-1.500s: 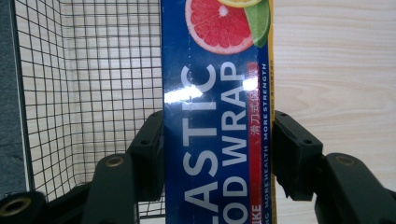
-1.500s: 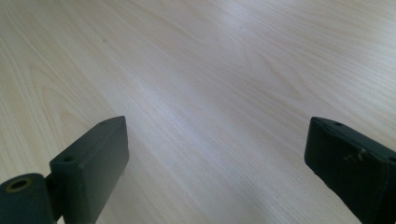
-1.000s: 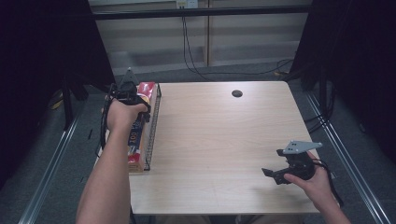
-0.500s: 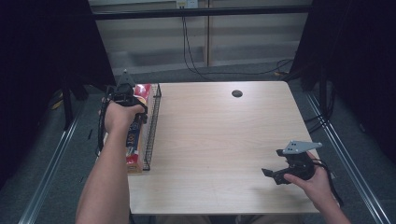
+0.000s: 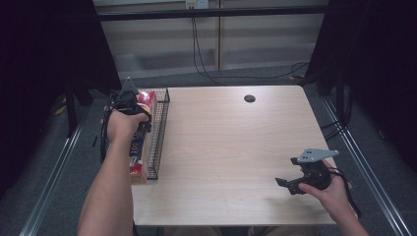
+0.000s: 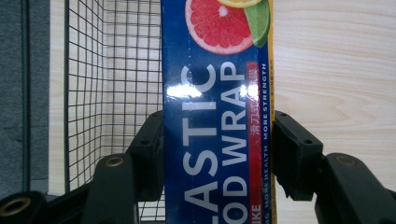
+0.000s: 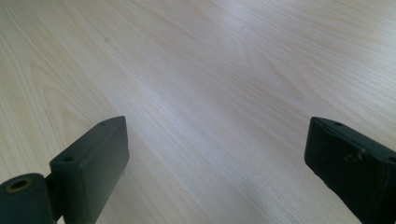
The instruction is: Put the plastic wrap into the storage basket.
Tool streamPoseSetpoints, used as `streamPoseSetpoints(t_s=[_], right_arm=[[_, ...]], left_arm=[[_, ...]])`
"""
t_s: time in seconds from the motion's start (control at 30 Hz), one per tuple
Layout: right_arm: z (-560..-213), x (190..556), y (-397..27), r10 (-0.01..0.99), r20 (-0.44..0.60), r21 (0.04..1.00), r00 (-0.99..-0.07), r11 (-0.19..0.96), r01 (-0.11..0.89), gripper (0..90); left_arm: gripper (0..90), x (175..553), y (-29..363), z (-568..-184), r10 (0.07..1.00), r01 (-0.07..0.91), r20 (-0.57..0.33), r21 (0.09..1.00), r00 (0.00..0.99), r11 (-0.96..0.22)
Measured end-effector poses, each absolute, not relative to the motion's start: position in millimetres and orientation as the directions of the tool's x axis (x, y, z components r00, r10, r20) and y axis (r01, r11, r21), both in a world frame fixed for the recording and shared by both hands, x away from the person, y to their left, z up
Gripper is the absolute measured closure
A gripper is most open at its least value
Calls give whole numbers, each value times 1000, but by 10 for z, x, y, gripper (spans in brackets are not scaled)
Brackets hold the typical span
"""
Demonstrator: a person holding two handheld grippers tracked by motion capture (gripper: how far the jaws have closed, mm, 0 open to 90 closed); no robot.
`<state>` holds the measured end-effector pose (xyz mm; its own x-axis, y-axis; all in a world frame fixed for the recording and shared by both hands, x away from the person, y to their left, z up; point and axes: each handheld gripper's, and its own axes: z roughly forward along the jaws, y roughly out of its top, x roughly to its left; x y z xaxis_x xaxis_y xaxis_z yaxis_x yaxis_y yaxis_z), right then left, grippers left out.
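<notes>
Gripping the long blue plastic-wrap box (image 6: pixel 217 130) across its width, my left gripper (image 6: pixel 217 154) holds it over the black wire basket (image 5: pixel 158 132) at the wooden table's (image 5: pixel 236 142) left edge. My right gripper (image 7: pixel 217 154) hovers wide open, empty. Glossy cardboard could slip and snag the mesh.

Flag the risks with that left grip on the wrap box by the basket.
1. The left gripper clamps the plastic wrap box on its narrow sides; the long, glossy box could pivot or slip.
2. The wire basket stands right beside it, so the box end may snag the mesh.
3. The right gripper is open and far off, so it likely can't steady the box.
</notes>
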<state>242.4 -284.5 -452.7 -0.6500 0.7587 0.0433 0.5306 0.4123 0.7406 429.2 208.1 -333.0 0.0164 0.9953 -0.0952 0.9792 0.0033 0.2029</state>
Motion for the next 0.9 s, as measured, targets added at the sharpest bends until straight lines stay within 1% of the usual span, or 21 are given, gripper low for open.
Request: streamPoseSetpoints(t_s=[0.2, 0.33, 0.47, 0.9], right_arm=[[-4533, 2428, -2843, 759, 39, 738, -650, 416, 531, 65], [-4535, 2428, -2840, 760, 40, 737, -649, 416, 532, 65], [-4535, 2429, -2843, 759, 37, 739, -651, 418, 529, 65], [-4538, 2427, -2835, 758, 41, 736, -651, 417, 533, 65]], left_arm=[[442, 4300, 2106, -3414, 994, 982, -104, 190, 16, 4], [442, 4310, 2118, -3444, 996, 982, -87, 191, 18, -1], [442, 4314, 2137, -3470, 995, 983, -100, 183, 15, 3], [441, 4344, 2212, -3613, 995, 985, -101, 170, 10, 7]])
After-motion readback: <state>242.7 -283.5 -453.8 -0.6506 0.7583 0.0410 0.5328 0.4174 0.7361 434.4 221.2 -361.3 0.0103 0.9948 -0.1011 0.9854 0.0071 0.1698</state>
